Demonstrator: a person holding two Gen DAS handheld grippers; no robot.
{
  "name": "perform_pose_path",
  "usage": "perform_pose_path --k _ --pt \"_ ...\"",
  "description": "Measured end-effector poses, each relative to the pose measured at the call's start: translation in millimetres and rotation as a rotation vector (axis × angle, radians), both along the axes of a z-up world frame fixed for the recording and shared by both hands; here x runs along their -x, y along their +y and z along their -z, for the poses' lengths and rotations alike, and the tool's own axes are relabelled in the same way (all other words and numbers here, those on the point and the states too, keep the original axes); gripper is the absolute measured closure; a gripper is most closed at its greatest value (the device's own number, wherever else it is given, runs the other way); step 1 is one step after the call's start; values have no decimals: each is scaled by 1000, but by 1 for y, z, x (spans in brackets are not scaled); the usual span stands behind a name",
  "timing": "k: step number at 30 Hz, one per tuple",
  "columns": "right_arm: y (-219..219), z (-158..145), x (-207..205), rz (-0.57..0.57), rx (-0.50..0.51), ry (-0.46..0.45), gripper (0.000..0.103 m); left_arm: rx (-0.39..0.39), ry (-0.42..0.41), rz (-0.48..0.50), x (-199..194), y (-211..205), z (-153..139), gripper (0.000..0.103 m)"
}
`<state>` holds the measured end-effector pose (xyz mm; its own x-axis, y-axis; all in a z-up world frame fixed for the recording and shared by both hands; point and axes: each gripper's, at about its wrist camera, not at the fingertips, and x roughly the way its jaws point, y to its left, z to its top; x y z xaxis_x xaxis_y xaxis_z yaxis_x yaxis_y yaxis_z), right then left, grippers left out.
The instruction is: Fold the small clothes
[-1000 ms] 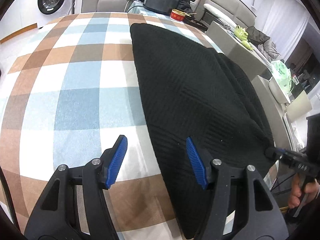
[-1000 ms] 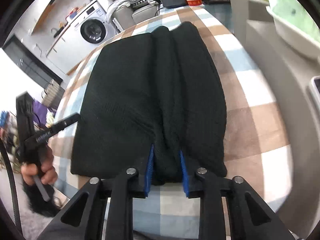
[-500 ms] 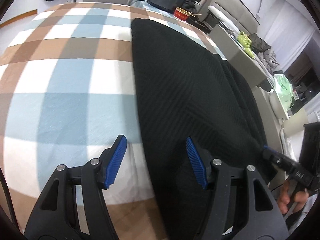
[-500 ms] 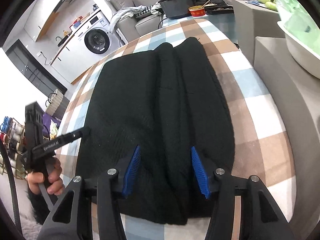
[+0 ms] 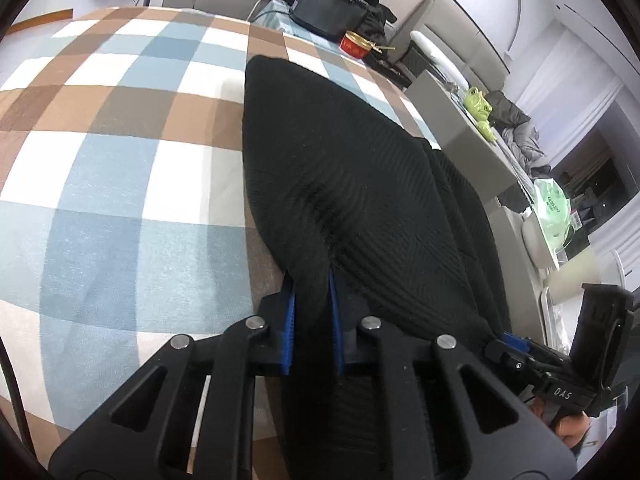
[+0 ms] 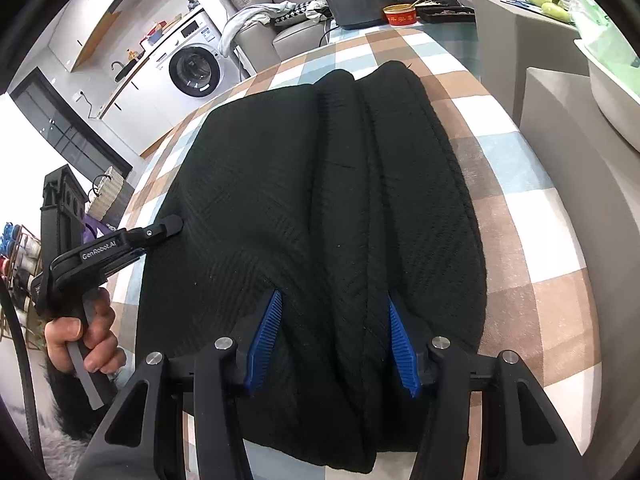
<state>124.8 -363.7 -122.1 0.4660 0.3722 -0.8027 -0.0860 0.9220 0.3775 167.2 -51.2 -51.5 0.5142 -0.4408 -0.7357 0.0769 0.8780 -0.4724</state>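
1. Left wrist view: black ribbed knit garment [image 5: 360,184] lies flat and lengthwise on the blue, brown and white checked cloth [image 5: 120,184] covering the counter, one long side already folded in toward the middle. Red round tin [image 5: 356,45] sits well beyond the garment's far end.
2. Handling, my read: soft, limp, fairly thick knit. It won't hold shape, so it will sag and drag between grip points. Ribbing gives the pads decent friction, so slip risk looks low. Not fragile.
3. Best hold: near hem, one grip toward each corner, pinching all layers so the fold doesn't open on lifting.
4. Left gripper [image 5: 312,320]: jaws closing on a bunched ridge of the garment's near-left edge; blue pads press the fabric from both sides.
5. Right wrist view: right gripper [image 6: 332,336] has jaws about half apart, straddling the raised central fold [image 6: 348,240] at the near hem. Fabric sits between the pads, but I can't see them pressing it.
6. Same view: left gripper [image 6: 168,226] tip is at the garment's left edge.
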Motion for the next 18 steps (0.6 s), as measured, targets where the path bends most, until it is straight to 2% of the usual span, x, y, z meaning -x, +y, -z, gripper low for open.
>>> perform_pose_path --k 9,14,18 --pt "38 6 -8 -60 27 -13 48 24 -4 -23 9 30 1 92" --pt "71 6 -14 -128 17 -6 48 29 -5 -86 18 69 0 92" --pt "106 5 -19 -229 -2 4 48 13 -9 -144 31 106 -2 92"
